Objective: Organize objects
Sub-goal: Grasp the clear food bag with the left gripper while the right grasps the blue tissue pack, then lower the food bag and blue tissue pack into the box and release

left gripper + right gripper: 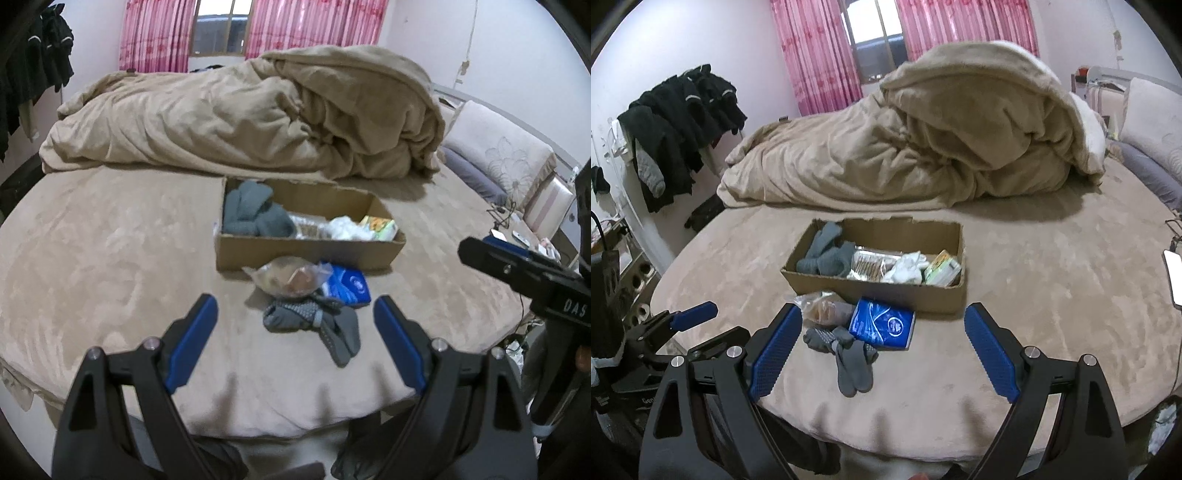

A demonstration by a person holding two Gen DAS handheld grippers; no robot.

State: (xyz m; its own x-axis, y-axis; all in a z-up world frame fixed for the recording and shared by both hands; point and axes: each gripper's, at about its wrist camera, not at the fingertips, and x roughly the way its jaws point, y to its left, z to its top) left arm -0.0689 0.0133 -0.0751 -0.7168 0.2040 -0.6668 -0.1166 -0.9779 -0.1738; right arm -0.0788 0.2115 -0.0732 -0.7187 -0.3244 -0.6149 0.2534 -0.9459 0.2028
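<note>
A shallow cardboard box [310, 254] [882, 291] sits mid-bed holding grey socks [255, 214] [827, 254], a snack packet [871, 264], white socks [905, 271] and a green packet [380, 226] [942, 271]. In front of it lie a clear bag of food [288, 278] [822, 308], a blue packet [347, 286] [882, 325] and a pair of grey socks [317, 325] [846, 354]. My left gripper [295, 336] is open and empty, near the bed's front edge, just short of the grey socks. My right gripper [882, 350] is open and empty, with the socks between its fingers in view.
A rumpled tan duvet [258, 118] [923, 147] fills the far half of the bed. Pillows [495, 151] lie at the right. A phone [1174, 277] lies at the right edge. Dark clothes [679, 122] hang at the left. The right gripper shows in the left wrist view [517, 262].
</note>
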